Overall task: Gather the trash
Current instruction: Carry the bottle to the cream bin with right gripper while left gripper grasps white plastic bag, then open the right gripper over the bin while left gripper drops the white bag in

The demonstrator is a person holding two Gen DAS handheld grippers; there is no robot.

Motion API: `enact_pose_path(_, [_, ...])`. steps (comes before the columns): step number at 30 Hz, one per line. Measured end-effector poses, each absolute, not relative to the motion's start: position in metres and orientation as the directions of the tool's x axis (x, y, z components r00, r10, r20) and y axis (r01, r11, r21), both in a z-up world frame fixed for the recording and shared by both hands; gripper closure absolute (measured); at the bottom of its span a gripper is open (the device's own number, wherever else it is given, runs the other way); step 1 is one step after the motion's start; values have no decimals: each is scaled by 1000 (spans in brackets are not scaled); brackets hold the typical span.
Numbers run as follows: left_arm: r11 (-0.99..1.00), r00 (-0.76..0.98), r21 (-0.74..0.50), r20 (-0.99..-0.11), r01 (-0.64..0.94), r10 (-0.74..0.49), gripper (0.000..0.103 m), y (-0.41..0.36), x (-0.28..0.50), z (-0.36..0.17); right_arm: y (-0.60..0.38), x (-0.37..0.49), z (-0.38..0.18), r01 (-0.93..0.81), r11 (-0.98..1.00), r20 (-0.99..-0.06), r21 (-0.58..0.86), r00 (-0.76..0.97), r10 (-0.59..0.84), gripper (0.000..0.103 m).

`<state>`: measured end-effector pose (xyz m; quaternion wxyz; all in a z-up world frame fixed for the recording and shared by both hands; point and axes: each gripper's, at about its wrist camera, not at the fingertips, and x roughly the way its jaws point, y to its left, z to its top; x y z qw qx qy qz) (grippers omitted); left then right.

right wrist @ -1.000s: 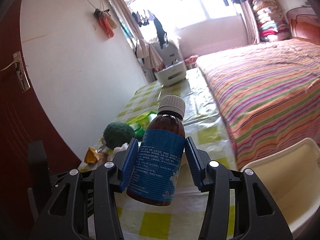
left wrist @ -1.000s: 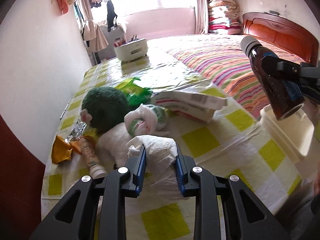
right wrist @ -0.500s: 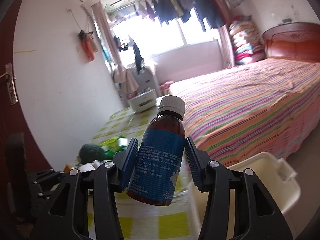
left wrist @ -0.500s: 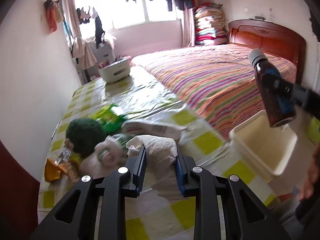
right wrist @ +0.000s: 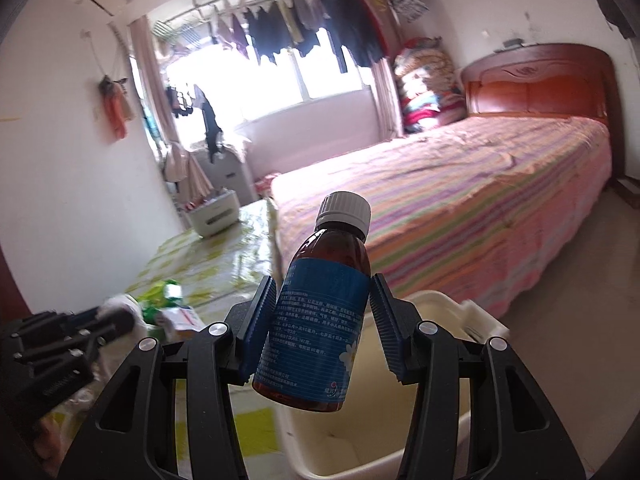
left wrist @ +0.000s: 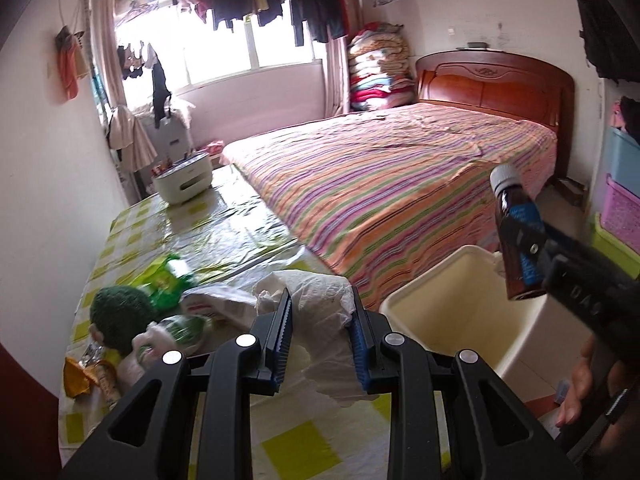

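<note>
Presently I find the collection under way, not finished. The long table under a yellow-and-white checked plastic cover (left wrist: 224, 236) carries the bulk of what remains: a round dark-green fuzzy object (left wrist: 118, 314), a crumpled bright-green wrapper (left wrist: 166, 280), a flattened white carton with red print (left wrist: 216, 304), a knotted white-and-green plastic bag (left wrist: 172, 334) and an orange foil wrapper (left wrist: 76, 376) at the near left edge. None of these is in a grip.

The cream rectangular plastic bin (left wrist: 448, 320) stands just beside the table's near right corner. As far as its interior shows, I see nothing in it yet.

My right gripper (right wrist: 324, 328) is clamped on a brown medicine bottle with a blue label and white cap (right wrist: 324, 316), held above the bin's mouth, tilted, cap away from me. I judge its release to be the next step.

My left gripper (left wrist: 320, 336) is closed on a wad of crumpled white tissue paper (left wrist: 316, 308), lifted clear of the cover, near the bin but not over it. It needs carrying further right before letting go.
</note>
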<state>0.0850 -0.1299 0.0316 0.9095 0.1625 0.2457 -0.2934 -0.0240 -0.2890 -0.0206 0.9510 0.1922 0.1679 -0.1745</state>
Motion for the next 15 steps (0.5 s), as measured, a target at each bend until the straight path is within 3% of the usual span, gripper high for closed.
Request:
enact_pose_path(7, [753,679,129,-549,645,-488,77,-148,80,30,-303,-23,-38,441,831,-452,340,851,-267,52])
enact_pose_path(9, [748,672,126,-553,652,-493,77,-152,80,29,-301,-25,-40,449,827,-456,338,847,-273,35])
enact_pose_path(15, [714,616,81,-578,696,-535,77,-166,80,24,-317,-47,-34,469,766,-386,440,869,-311,31])
